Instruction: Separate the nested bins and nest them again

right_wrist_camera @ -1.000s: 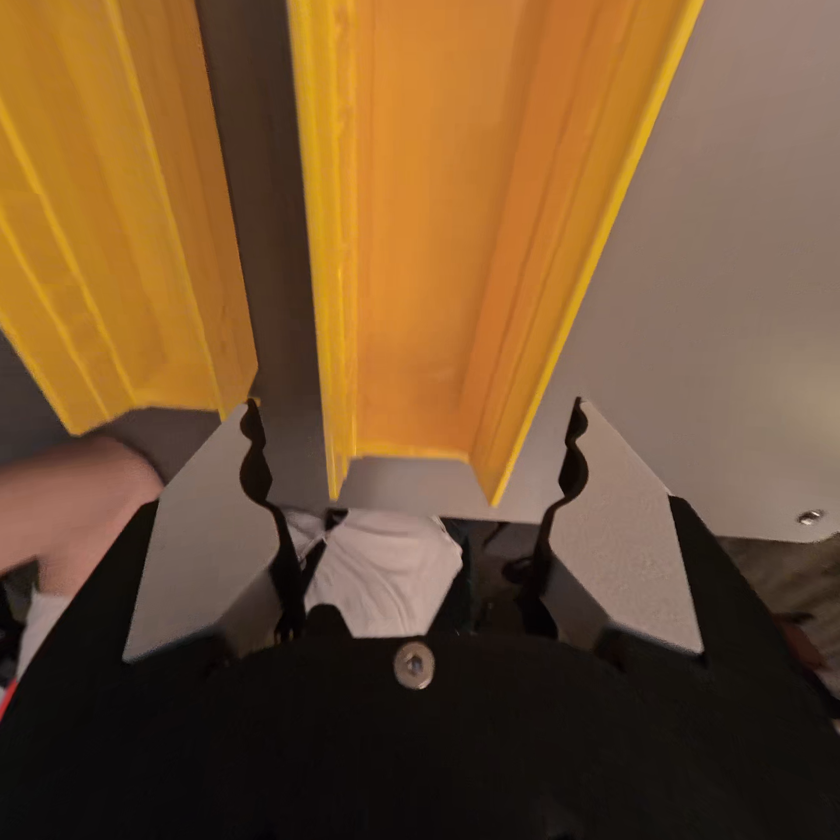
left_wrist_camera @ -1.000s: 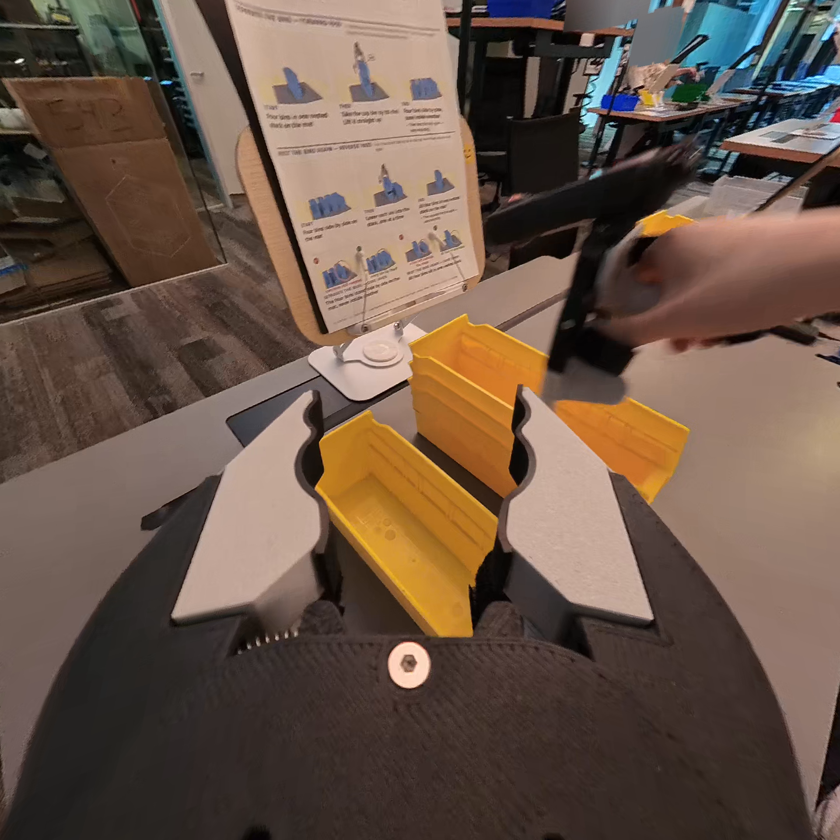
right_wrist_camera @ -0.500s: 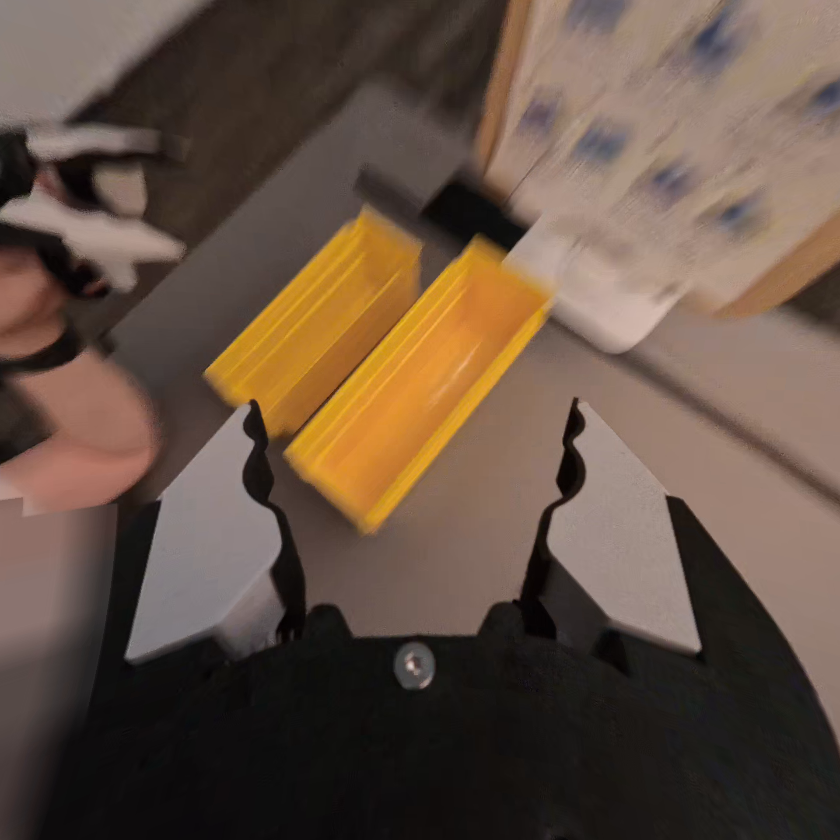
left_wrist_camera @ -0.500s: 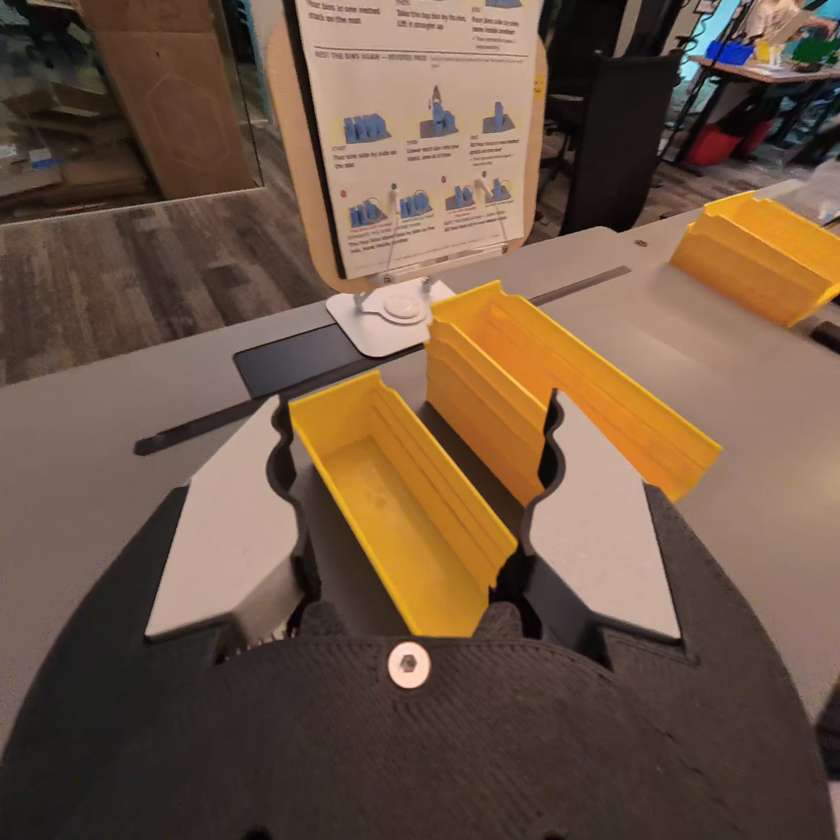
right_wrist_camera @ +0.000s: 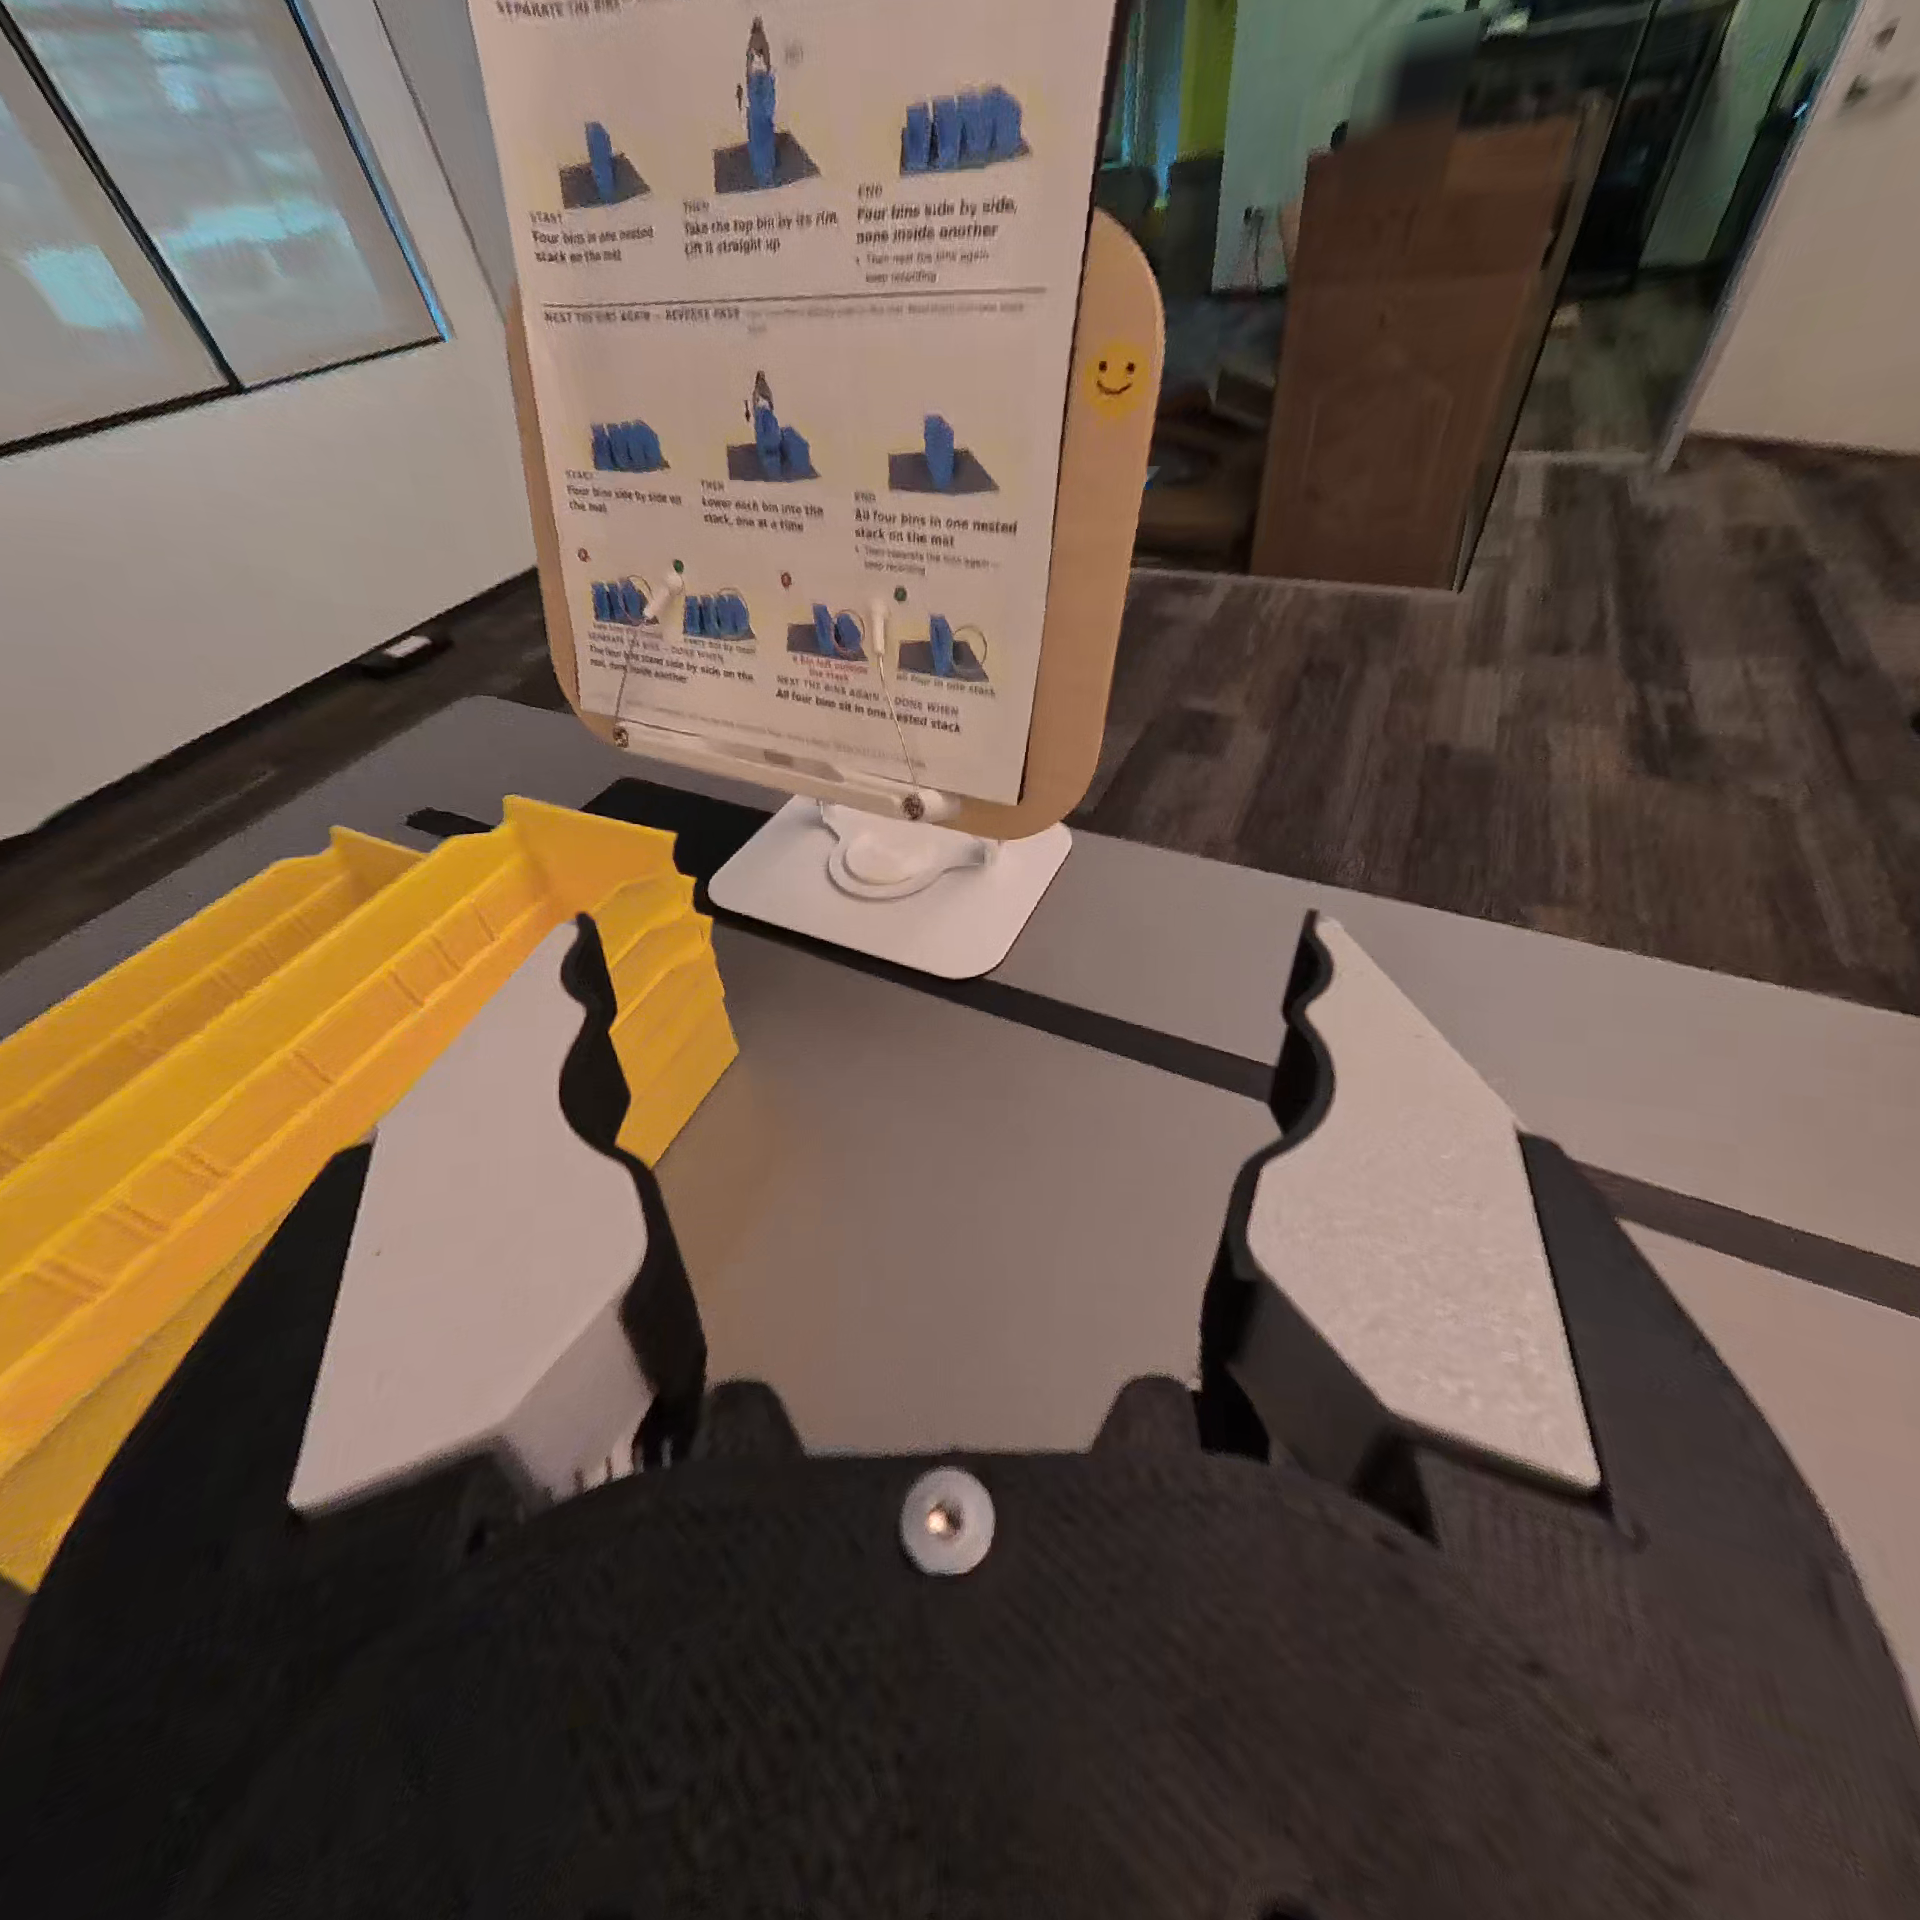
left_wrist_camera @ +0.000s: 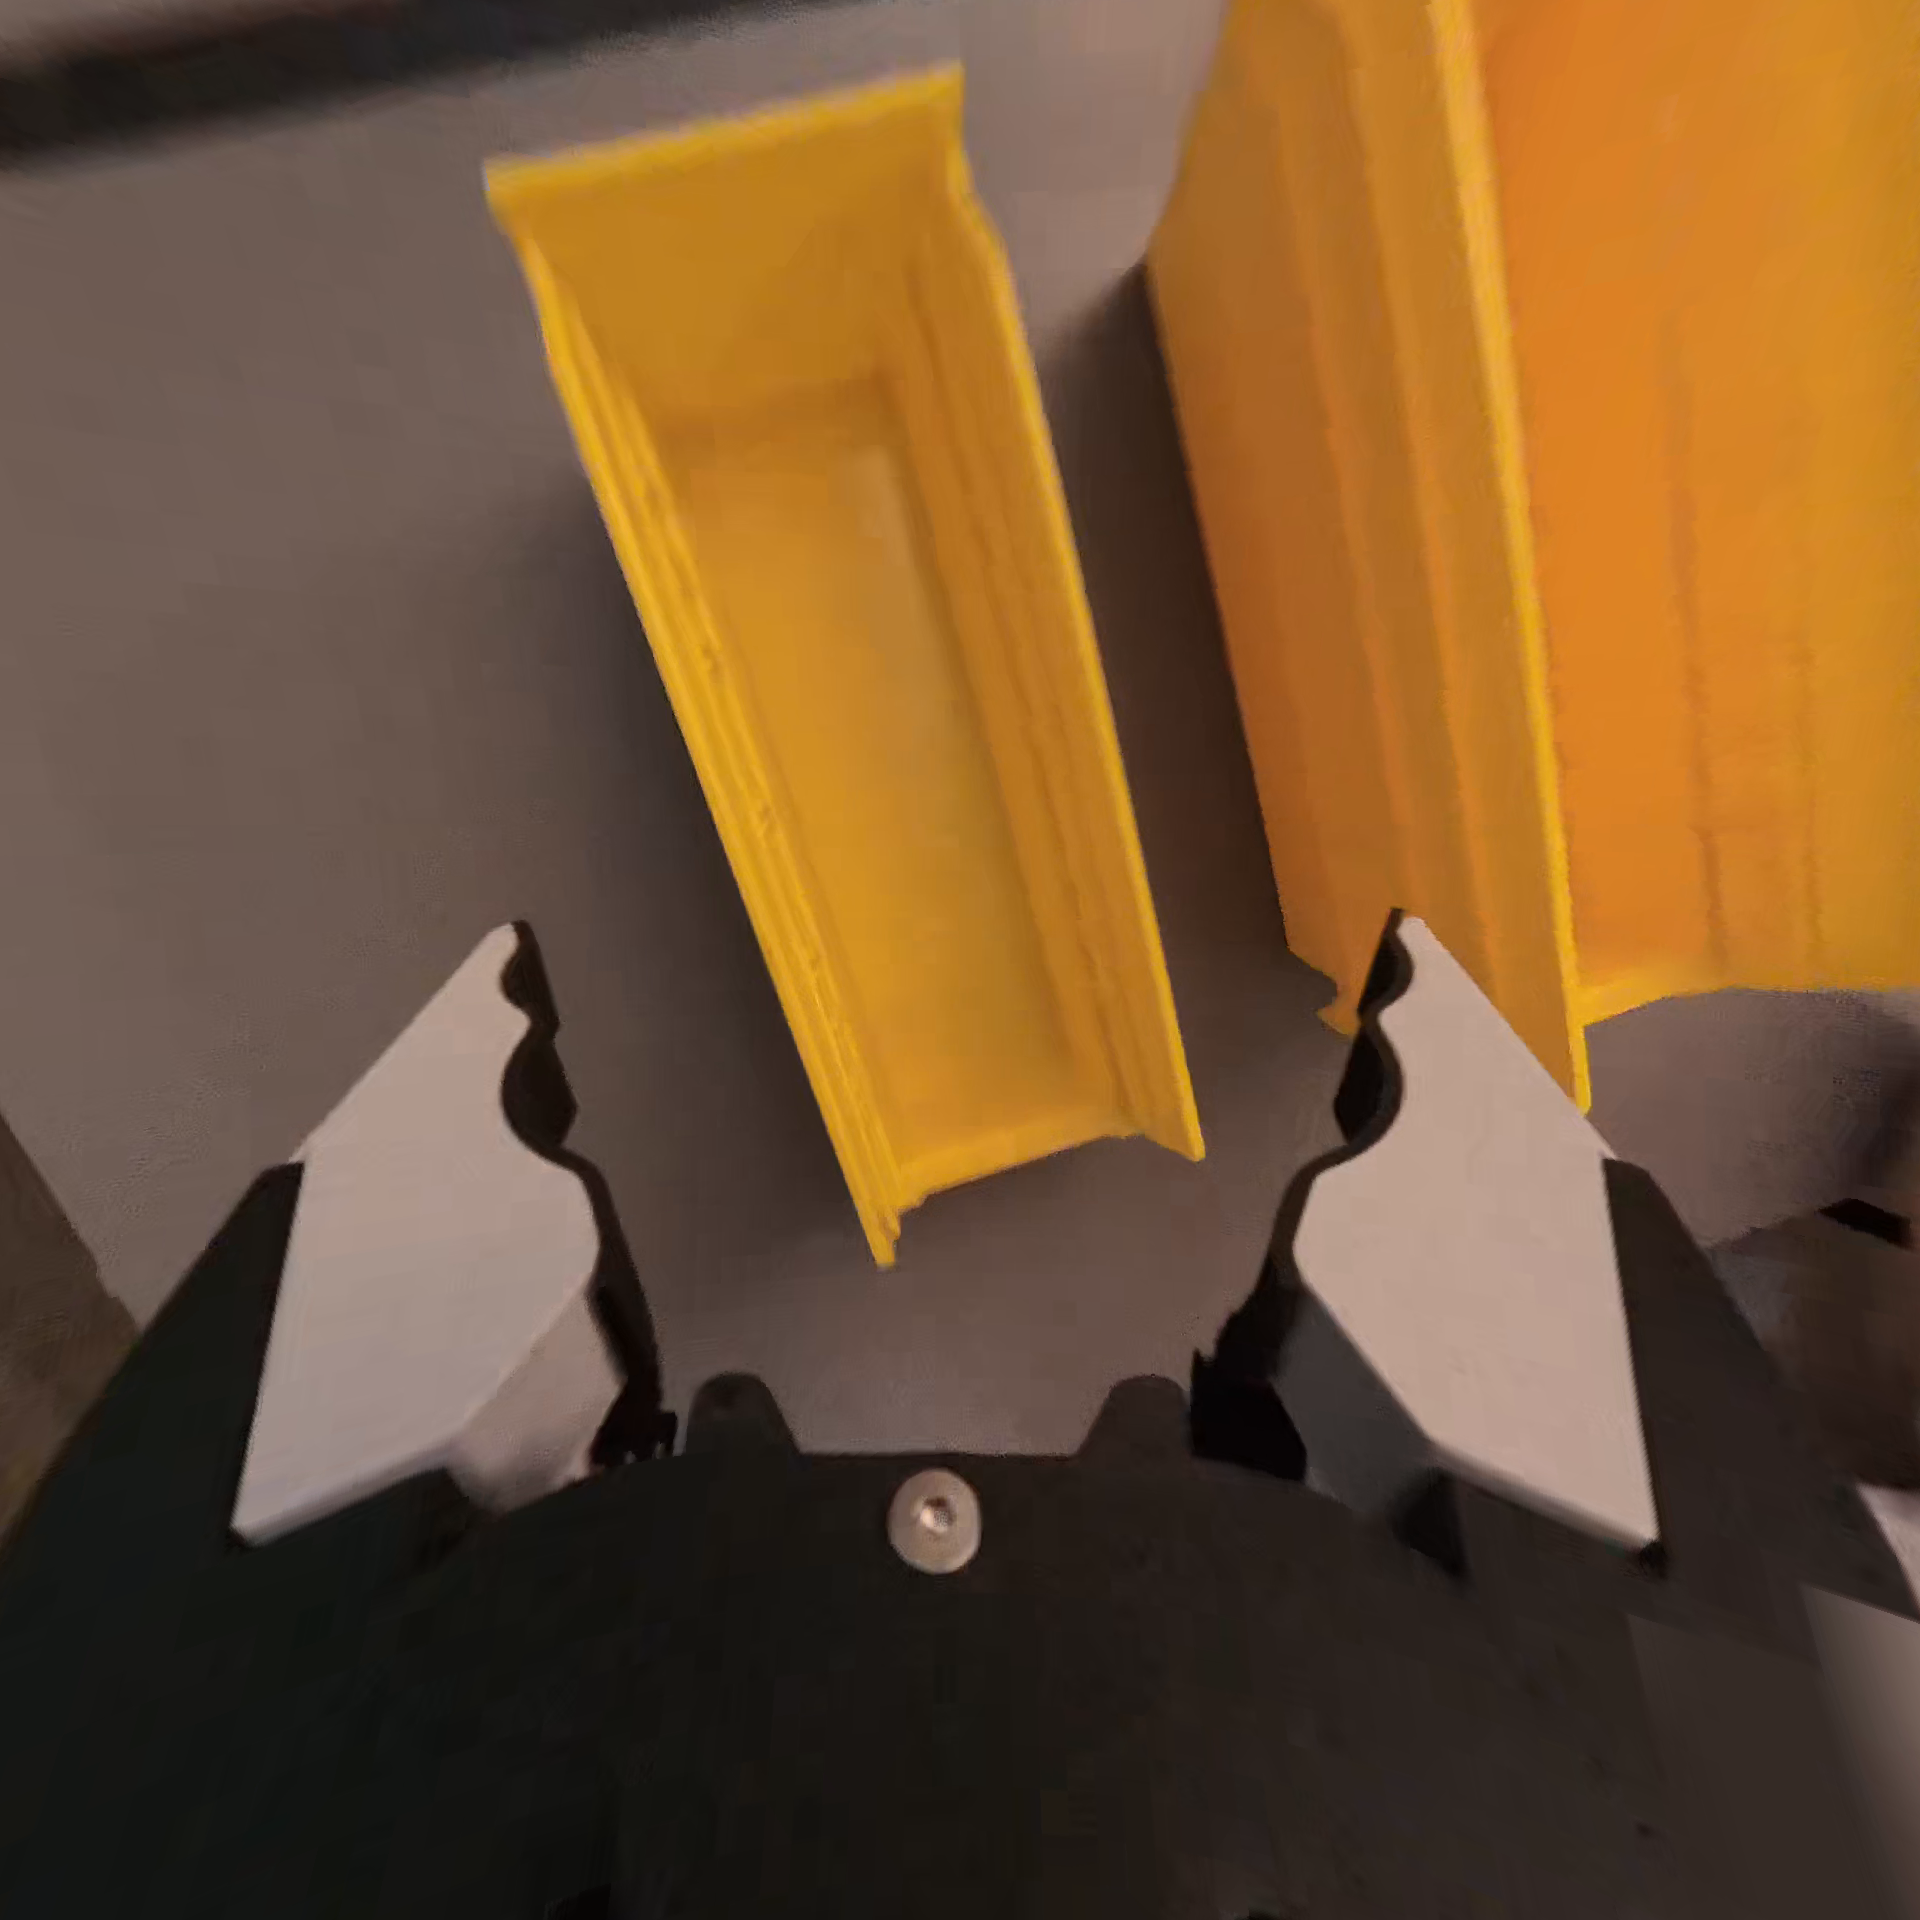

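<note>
An office-like lab: glass partitions (right_wrist_camera: 1621, 260), wood-look floor (right_wrist_camera: 1558, 727), instruction sheet (right_wrist_camera: 790, 364) on a stand.

From my remote station I see a grey bench (right_wrist_camera: 1351, 997) crossed by a dark strip (right_wrist_camera: 1132, 1029). At its far edge an instruction sheet (right_wrist_camera: 800, 395) is clipped to a tan rounded board (right_wrist_camera: 1117, 499) on a white base (right_wrist_camera: 914, 904). Beyond the bench lies dark wood-plank floor (right_wrist_camera: 1507, 727). A white wall (right_wrist_camera: 208, 540) with a framed window (right_wrist_camera: 187, 187) stands left. Glass partitions (right_wrist_camera: 1621, 260) and a brown panel (right_wrist_camera: 1392, 343) stand right.
</note>
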